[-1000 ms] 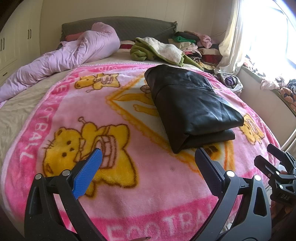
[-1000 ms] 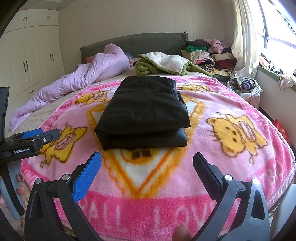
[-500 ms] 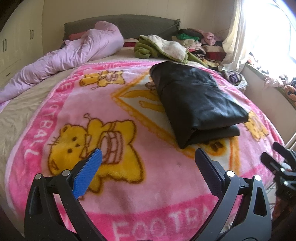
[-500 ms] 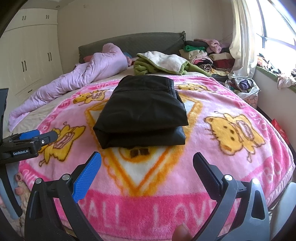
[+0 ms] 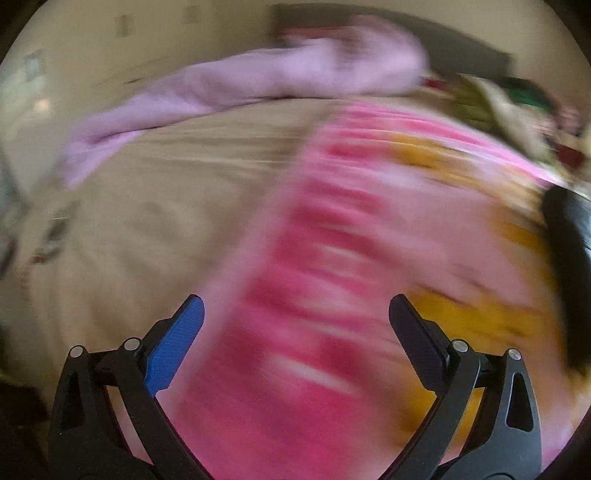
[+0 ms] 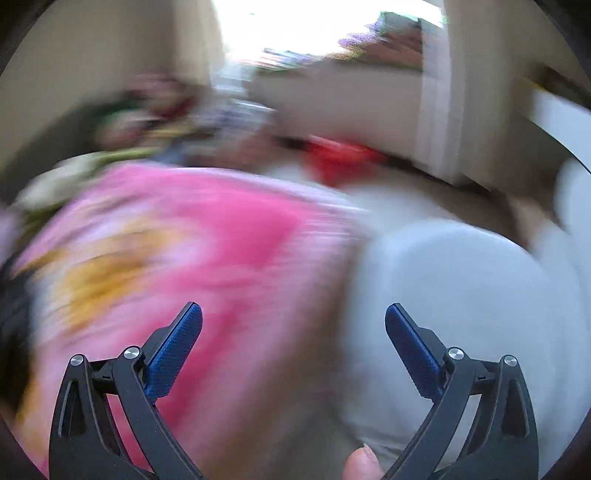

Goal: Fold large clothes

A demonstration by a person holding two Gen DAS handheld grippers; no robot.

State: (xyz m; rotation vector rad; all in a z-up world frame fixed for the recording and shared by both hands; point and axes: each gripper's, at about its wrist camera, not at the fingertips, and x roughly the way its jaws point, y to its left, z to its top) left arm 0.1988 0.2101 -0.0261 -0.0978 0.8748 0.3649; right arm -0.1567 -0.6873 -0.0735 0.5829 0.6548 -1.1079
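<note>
Both views are heavily motion-blurred. The left gripper (image 5: 295, 314) hangs over the bed with its fingers (image 5: 177, 347) spread wide apart and nothing between them; below it runs the pink blanket (image 5: 314, 258) with darker pink lettering, and to its left a bare beige sheet (image 5: 147, 221). The folded black garment (image 5: 569, 251) shows only as a dark mass at the right edge of that view, lying on the blanket, well apart from the fingers. A lilac duvet (image 5: 258, 81) lies bunched toward the headboard (image 5: 443, 33). The right gripper (image 6: 293, 317) likewise has its fingers (image 6: 177, 350) wide apart and empty, above the blanket's edge beside a pale object too blurred to identify; a fingertip (image 6: 364, 461) shows at the bottom edge. A bright window (image 6: 295, 26) fills the background
</note>
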